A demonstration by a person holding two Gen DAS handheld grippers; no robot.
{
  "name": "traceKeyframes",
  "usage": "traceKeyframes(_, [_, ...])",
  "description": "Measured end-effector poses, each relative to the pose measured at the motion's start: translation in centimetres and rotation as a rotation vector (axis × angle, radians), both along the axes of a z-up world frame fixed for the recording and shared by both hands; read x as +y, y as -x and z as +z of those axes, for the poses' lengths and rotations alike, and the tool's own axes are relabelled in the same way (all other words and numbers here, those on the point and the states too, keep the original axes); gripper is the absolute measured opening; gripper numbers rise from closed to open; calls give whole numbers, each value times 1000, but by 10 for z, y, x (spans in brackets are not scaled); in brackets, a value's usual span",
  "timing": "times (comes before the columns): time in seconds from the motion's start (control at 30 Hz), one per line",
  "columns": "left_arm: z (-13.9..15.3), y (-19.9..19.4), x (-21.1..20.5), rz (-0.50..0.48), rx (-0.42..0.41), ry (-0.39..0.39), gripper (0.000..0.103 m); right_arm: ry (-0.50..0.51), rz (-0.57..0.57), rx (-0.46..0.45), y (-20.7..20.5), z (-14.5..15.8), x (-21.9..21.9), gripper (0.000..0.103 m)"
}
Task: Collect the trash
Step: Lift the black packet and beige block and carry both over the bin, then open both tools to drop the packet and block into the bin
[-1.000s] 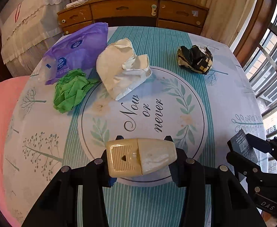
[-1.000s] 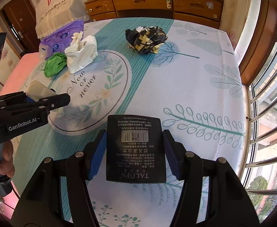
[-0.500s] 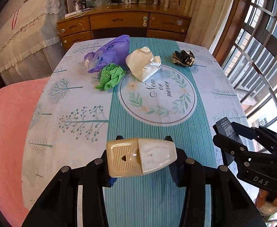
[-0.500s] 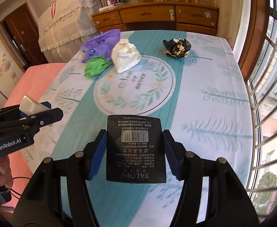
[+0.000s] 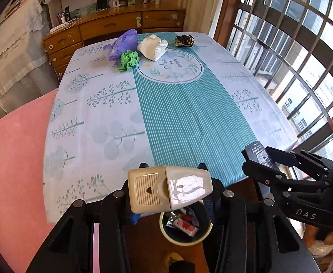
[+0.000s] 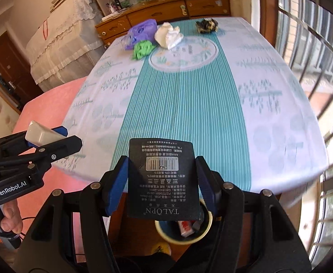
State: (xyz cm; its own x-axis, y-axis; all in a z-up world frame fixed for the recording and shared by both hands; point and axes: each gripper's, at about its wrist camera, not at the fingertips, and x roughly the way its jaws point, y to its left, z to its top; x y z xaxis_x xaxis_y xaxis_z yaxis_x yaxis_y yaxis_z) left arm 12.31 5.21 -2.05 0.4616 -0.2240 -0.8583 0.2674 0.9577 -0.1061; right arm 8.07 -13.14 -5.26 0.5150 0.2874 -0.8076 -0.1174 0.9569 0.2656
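While the table (image 5: 111,113) under its teal-striped cloth carries crumpled trash at its far end, a round bin (image 5: 185,227) (floor-standing) sits below the left tool (image 5: 169,188), clamped on a beige plastic case (image 5: 169,187); the right tool (image 6: 163,179) grips a black printed card (image 6: 163,179).

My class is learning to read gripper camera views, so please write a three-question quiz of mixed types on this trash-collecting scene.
1. True or false: the left gripper holds a beige plastic case.
2. Multiple choice: the flat black printed card in the right gripper hangs above which thing? A) a pink cushion B) the round cream-rimmed waste bin C) a wooden drawer
3. Fill in: on the far end of the tablecloth, the crumpled green wrapper lies beside a ____ plastic bag.

Key: 1 true; 2 B; 3 purple
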Motion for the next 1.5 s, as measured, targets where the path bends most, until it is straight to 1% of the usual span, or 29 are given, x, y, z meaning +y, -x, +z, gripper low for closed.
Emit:
traceKeyframes(0.13, [-7,36,5,-39,33,0,44,-12,-26,53,35,-10,4,56])
traceKeyframes(0.2, [-12,47,4,-54,49,1,44,-8,-30,85,52,-17,6,56])
traceKeyframes(0.33, [-27,65,-2,-67,94,4,44,1,-35,148,68,-37,2,56])
traceKeyframes(0.53, [-67,84,-17,-60,170,-6,44,-10,-65,220,80,-76,-10,56])
traceKeyframes(0.73, [-126,102,-30,-23,227,-7,44,-8,-77,256,87,-128,-21,56])
traceKeyframes(0.93, [-196,113,-38,19,277,-10,44,-42,-136,326,94,-196,-37,56])
traceKeyframes(1.07, [-237,116,-45,19,289,-14,44,-77,-182,360,99,-241,-48,56])
traceKeyframes(1.17, [-269,117,-50,10,298,-21,44,-99,-214,370,101,-269,-56,56])
traceKeyframes(1.33, [-322,111,-60,3,309,-40,44,-118,-242,373,98,-307,-67,56])
traceKeyframes(1.5, [-362,101,-66,18,320,-40,44,-121,-268,378,95,-337,-76,56])
